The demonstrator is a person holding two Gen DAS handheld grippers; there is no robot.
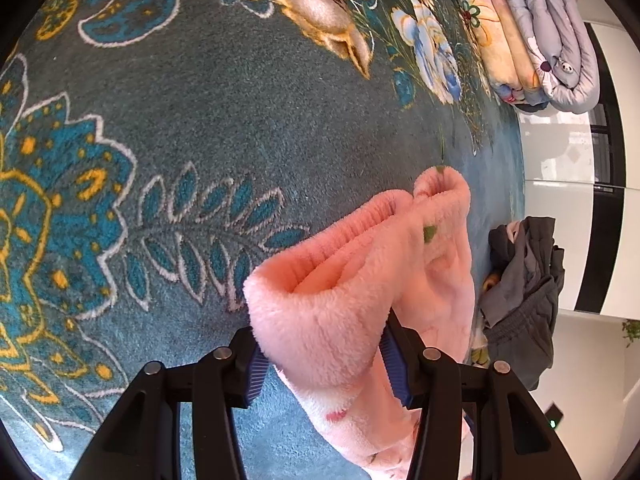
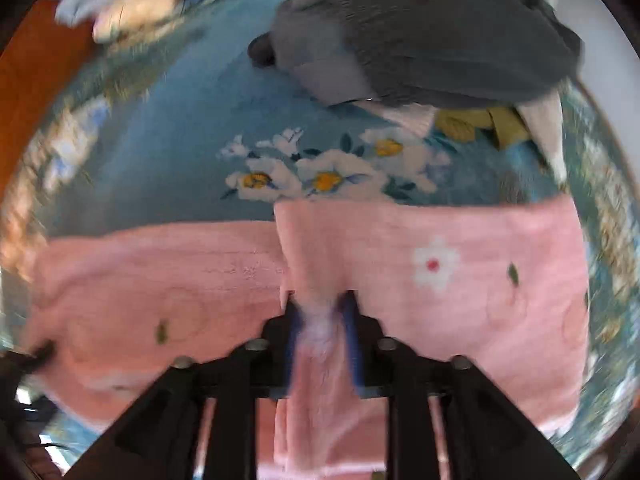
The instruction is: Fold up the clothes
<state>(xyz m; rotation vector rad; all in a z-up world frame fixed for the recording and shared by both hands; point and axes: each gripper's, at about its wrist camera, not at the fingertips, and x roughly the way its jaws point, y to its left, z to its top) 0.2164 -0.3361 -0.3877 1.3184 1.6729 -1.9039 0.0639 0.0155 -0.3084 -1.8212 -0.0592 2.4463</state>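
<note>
Pink fleece garment (image 1: 344,280) hangs pinched in both tongs — left tongs (image 1: 326,364) clamp a thick bunched hem, right tongs (image 2: 322,320) nip a fold — lifted off the blue bedspread (image 1: 220,120), likely for folding; grey clothes (image 2: 440,28) wait at twelve o'clock.

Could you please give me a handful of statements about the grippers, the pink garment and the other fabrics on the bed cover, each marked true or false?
1. The left hand-held gripper has pink fleece garment between its fingers. True.
2. The right hand-held gripper is open and holds nothing. False: it is shut on a bunched fold of the same pink fleece.
3. The pink garment carries a white flower print. True.
4. The grey clothes lie neatly folded in a flat stack. False: they sit in a loose, crumpled heap.
5. Folded quilts lie at the far edge of the floral bed cover. True.
6. The bed cover is plain white. False: it is teal with flower patterns.
</note>
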